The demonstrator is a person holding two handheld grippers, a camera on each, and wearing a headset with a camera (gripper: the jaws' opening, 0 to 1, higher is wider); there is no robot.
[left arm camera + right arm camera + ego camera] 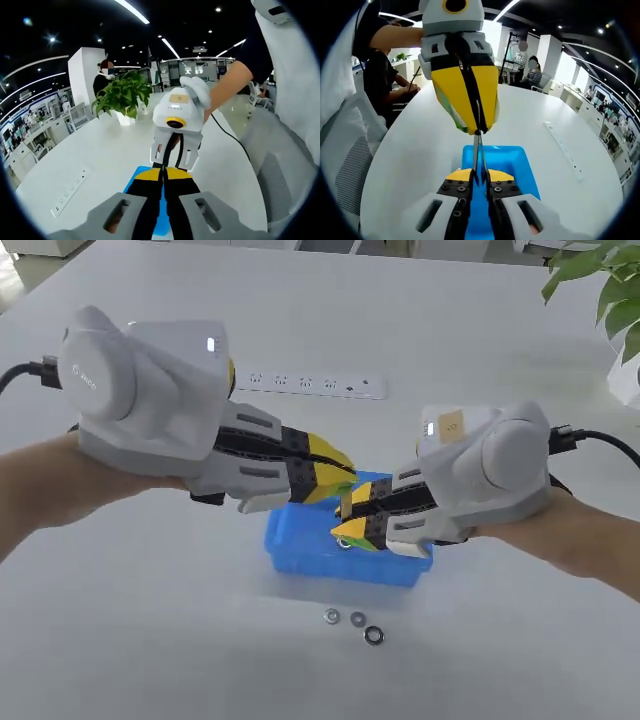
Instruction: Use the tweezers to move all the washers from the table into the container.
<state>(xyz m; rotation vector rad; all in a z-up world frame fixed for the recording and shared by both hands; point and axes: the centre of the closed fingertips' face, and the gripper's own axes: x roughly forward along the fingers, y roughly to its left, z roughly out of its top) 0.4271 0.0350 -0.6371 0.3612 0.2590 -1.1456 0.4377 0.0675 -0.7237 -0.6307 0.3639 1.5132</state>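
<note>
– Left gripper (pixel 479 131) and right gripper (pixel 480 176), right gripper view first: they point straight at each other, tip to tip. The left one hangs down from the top and the right one's own jaws come up from the bottom. Both pairs of jaws are squeezed nearly together on the tweezers (pixel 478 155), which bridge the gap between them.

– Over what?

– The blue container (pixel 507 160), right underneath on the white table (pixel 410 150). The jaws cover a good part of its inside, so no idea what's in it. A power strip (pixel 564 145) lies off to one side.

– And the left gripper view?

– Its own jaws are pressed together with the yellow tips touching. The right gripper faces the camera head-on, with a forearm (pixel 227 85) behind it. The tweezers are hard to pick out there, just dark lines between the two grippers. Only a sliver of the container peeks out beside the jaws. A potted plant (pixel 122 95) sits further back on the table.

– Head view?

– A forearm comes in from each side, and the grippers angle inward and a bit down. The tips meet above the container, with the left tip higher than the right. The tweezers are too small to make out properly. Three washers (pixel 358 618) lie close together on the table just in front of the container. Something shiny sits at the right gripper's tip, but I can't tell if it's a washer.
</note>
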